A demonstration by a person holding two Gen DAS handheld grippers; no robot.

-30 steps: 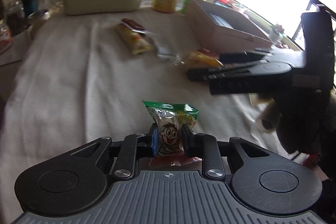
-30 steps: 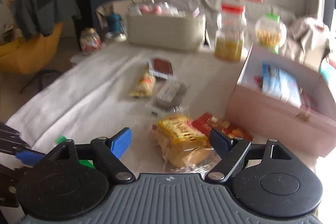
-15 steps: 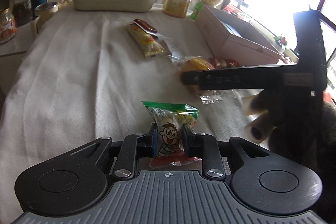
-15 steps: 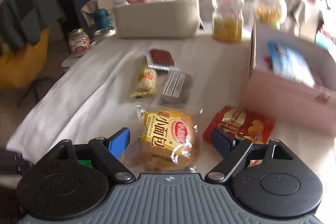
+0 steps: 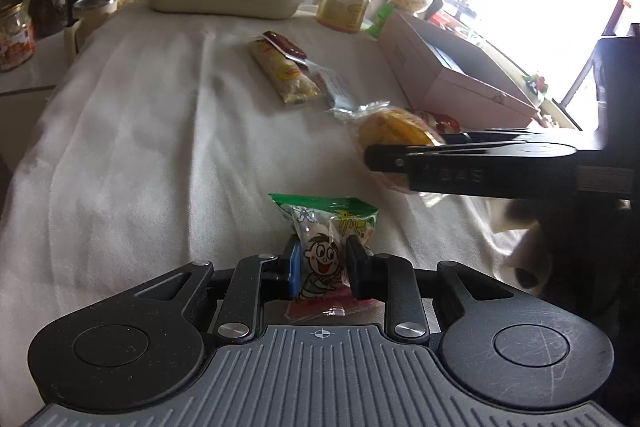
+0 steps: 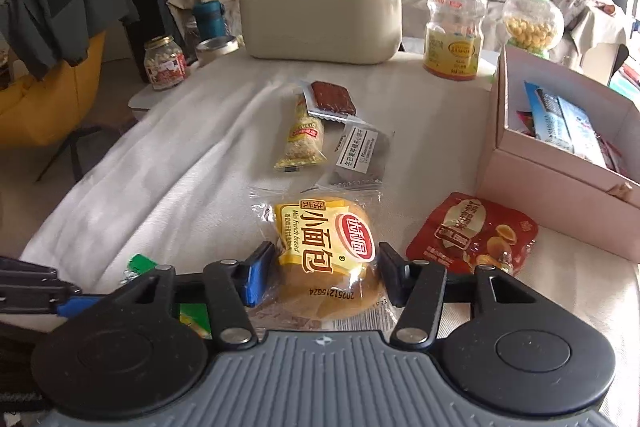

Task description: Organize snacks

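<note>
While the left tongs (image 5: 320,267) are clenched on a small green-topped snack packet (image 5: 326,247) printed with a cartoon face, the packet is held upright between the blue pad and the black pad, above the white cloth (image 5: 140,147) that covers the desk. The jaws of the right tongs (image 6: 320,275) are closing, and a bagged mini bread (image 6: 324,251) in clear wrap with a yellow label is seen between them; its sides are met by the pads, so that a grip on it is taken. In the left wrist view the same right tongs (image 5: 384,157) are seen from the side, reaching in from the right over the bread (image 5: 394,129).

Just to the right of the bread, a red snack pouch (image 6: 476,235) is laid flat on the cloth. Farther back, a yellow bar packet (image 6: 302,141), a brown cake in a clear wrapper (image 6: 332,99) and a grey packet with a white label (image 6: 360,151) are grouped together, the brown one partly overlapping the yellow one. At the right, an open pink box (image 6: 560,195) is set on the desk, with a blue-and-white packet (image 6: 564,123) lying inside it. Along the far edge a beige container (image 6: 320,23), a red-capped jar (image 6: 454,27) and a round green-capped jar (image 6: 532,23) are lined up.
</note>
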